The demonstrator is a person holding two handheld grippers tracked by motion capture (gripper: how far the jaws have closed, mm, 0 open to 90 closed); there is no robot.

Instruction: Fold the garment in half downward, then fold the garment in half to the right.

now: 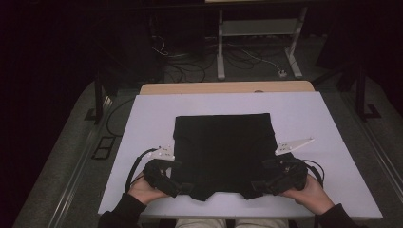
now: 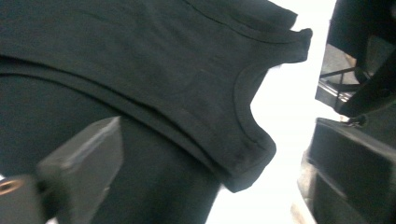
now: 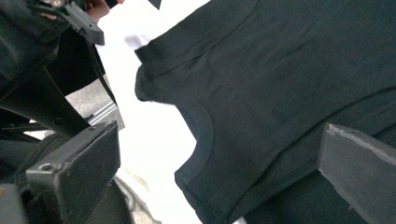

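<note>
1. Garment [image 1: 223, 154], black and folded into a rough rectangle, lies flat on the white desk [image 1: 142, 123], near the person's edge and about midway across its width.
2. Its neckline end points toward the person; the scooped neck opening and a shoulder strap show in the left gripper view [image 2: 243, 116] and in the right gripper view [image 3: 201, 121], lying on the pale desk surface.
3. A folded layer crosses the fabric as a long hem line in both gripper views.
4. The left gripper [image 1: 183, 183] sits at the garment's near left corner, held by the left hand [image 1: 145, 190]; its jaws stand apart, and no fabric is pinched between them, though the cloth lies just beyond and under them.
5. The right gripper [image 1: 261, 183] sits at the near right corner, held by the right hand [image 1: 311, 194]; its jaws stand wide apart too, with the cloth lying loose between and below them, not clamped.
6. A grey three-cornered plate [image 1: 294, 145] tops the right gripper and juts out over the desk beside the garment's right edge; a like plate [image 1: 159, 153] tops the left one.
7. Cables [image 1: 133, 168] trail from each gripper over the desk.
8. Beyond the desk, a wooden edge [image 1: 228, 88] and a dim floor with loose wires show.
</note>
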